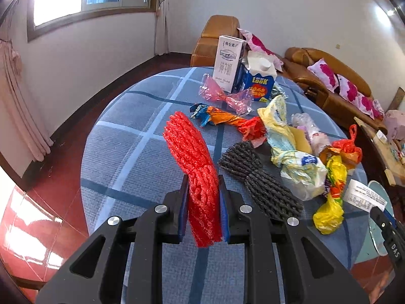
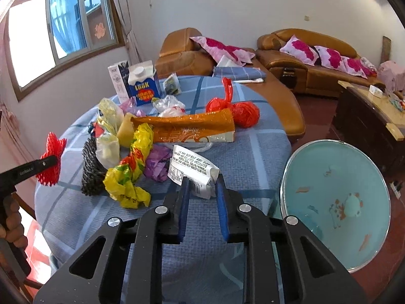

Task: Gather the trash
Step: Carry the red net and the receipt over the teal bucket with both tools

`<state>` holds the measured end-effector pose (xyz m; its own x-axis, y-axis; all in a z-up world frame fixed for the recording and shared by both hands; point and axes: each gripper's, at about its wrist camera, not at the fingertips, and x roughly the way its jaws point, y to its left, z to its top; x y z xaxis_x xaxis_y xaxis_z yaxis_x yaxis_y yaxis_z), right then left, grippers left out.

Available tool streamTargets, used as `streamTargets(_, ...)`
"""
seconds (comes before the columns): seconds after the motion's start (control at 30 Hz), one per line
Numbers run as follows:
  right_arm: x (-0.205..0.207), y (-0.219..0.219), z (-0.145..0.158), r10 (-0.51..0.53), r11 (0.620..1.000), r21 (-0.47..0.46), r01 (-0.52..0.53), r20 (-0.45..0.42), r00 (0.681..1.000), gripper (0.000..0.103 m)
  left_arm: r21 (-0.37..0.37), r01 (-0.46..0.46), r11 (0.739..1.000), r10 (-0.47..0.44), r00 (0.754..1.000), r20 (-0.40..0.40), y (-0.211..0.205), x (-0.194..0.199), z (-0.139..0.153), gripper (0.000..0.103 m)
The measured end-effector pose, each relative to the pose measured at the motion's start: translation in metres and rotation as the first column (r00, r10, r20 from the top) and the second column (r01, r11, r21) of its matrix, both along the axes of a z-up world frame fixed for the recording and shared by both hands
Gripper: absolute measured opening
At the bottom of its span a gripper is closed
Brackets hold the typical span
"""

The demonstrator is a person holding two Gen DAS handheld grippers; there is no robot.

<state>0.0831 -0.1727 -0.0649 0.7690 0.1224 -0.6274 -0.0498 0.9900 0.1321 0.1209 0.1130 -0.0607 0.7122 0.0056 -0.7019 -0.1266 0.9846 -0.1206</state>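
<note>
**Trash pickup: barely started, most of the pile still on the table**

Left gripper (image 1: 203, 190) is clamped on the red foam net (image 1: 192, 159), lifted off the tablecloth (image 1: 131, 136). Right gripper (image 2: 201, 187) has the white printed wrapper (image 2: 193, 171) btwn its pads, but can't tell if it's actually squeezed yet. The teal basin (image 2: 336, 202) at the table edge looks empty, prob the bin. Left to do: black foam net (image 1: 258, 177), yellow bag (image 2: 129, 174), orange wrapper (image 2: 187, 128), red bag (image 2: 235, 109), milk cartons (image 2: 143, 86) etc.

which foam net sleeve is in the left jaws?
The red foam net sleeve, clamped in the left gripper; the dark grey foam net sleeve lies loose on the table.
</note>
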Motion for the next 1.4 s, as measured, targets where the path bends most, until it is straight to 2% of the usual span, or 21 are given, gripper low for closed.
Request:
streamTargets(0.47,-0.039,-0.018,0.022,-0.068,0.997,0.039,0.065,0.081,0.994,0.019,0.039,0.158,0.987,-0.16,0.986,0.044,-0.057,-0.024,0.017,0.02)
streamTargets(0.83,-0.071,-0.044,0.033,-0.143,0.988,0.068,0.136,0.119,0.983,0.019,0.066,0.298,0.952,-0.303,0.949,0.087,-0.11,-0.048,0.033,0.02)
streamTargets(1.1,-0.081,-0.06,0.04,-0.202,0.978,0.076,0.193,0.145,0.969,0.019,0.083,0.356,0.931,-0.363,0.927,0.09,-0.136,-0.056,0.036,0.02)
streamTargets(1.4,-0.088,-0.073,0.038,-0.261,0.964,0.09,0.251,0.132,0.956,0.019,0.105,0.415,0.904,-0.425,0.898,0.115,-0.163,-0.063,0.044,0.02)
